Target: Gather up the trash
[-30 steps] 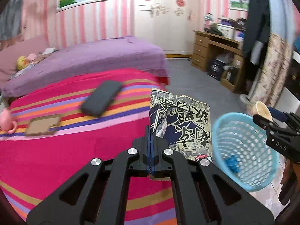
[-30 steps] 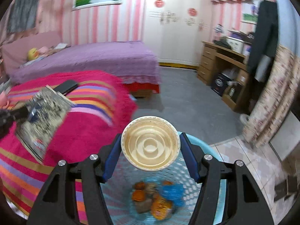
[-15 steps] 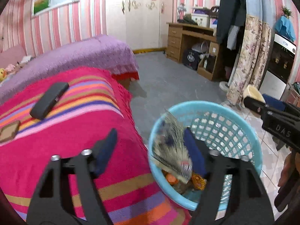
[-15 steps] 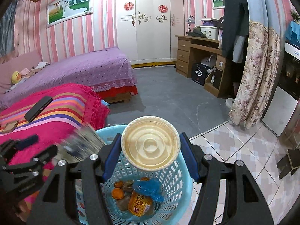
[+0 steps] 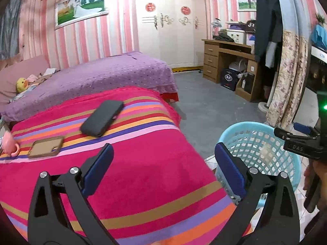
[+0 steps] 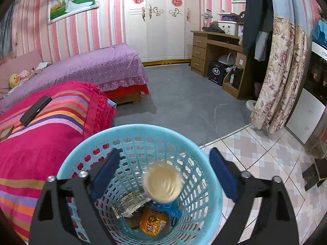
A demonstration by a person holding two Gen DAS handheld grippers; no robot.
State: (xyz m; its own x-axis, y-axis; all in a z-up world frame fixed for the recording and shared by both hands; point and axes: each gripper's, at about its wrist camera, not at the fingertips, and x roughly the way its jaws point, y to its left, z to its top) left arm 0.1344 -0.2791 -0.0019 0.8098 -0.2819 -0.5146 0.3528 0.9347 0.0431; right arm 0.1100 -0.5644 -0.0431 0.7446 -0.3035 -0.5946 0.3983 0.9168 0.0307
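A light blue mesh trash basket [image 6: 196, 159] stands on the floor beside the striped bed; it also shows in the left wrist view [image 5: 265, 143]. My right gripper [image 6: 163, 171] is open right above it. A cream paper bowl [image 6: 162, 185], blurred, is inside the basket, free of the jaws. Below it lie a printed snack bag [image 6: 130, 204], an orange packet [image 6: 153, 224] and a blue wrapper [image 6: 167, 207]. My left gripper [image 5: 163, 163] is open and empty over the bed's corner, left of the basket. The right gripper [image 5: 296, 140] shows at the right edge.
The bed with a pink striped blanket [image 5: 132, 173] holds a black phone [image 5: 102, 117], a brown phone case [image 5: 46, 147] and a pink mug [image 5: 9, 143]. A purple bed [image 5: 92, 77] lies behind. A wooden desk [image 6: 216, 47], floral curtain [image 6: 282, 75] and grey floor are beyond.
My left gripper opened and dropped the printed bag into the basket, then swung back over the bed. My right gripper opened and the paper bowl dropped into the basket.
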